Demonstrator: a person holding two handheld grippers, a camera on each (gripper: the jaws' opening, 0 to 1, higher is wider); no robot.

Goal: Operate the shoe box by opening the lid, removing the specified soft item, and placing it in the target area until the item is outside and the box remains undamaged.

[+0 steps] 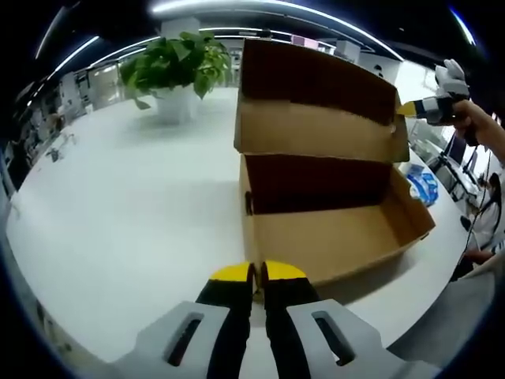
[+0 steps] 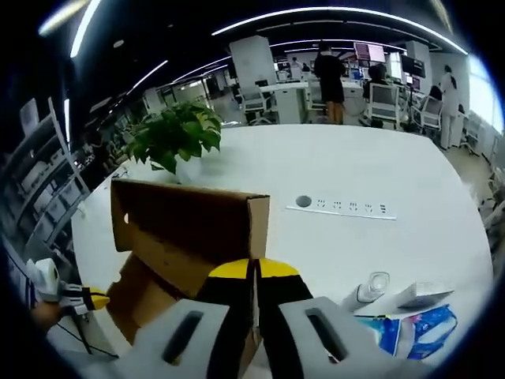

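1. Left gripper view: left gripper (image 1: 258,272) jaws pinched on near edge of shoe box (image 1: 331,229); lid (image 1: 316,99) raised at 12, inside looks bare; right gripper (image 1: 432,106) at 2
2. Right gripper view: right gripper (image 2: 254,270) clamps lid (image 2: 185,221) edge; power strip (image 2: 339,207), blue pack (image 2: 414,328) at 4; box interior hidden

The shoe box (image 1: 323,229) is plain brown cardboard, matt and slightly fibrous; the bench (image 1: 126,205) is smooth white with a soft sheen; the plant pot (image 1: 175,103) looks white and glossy; a crinkled blue-and-white plastic packet (image 2: 414,330) shines.
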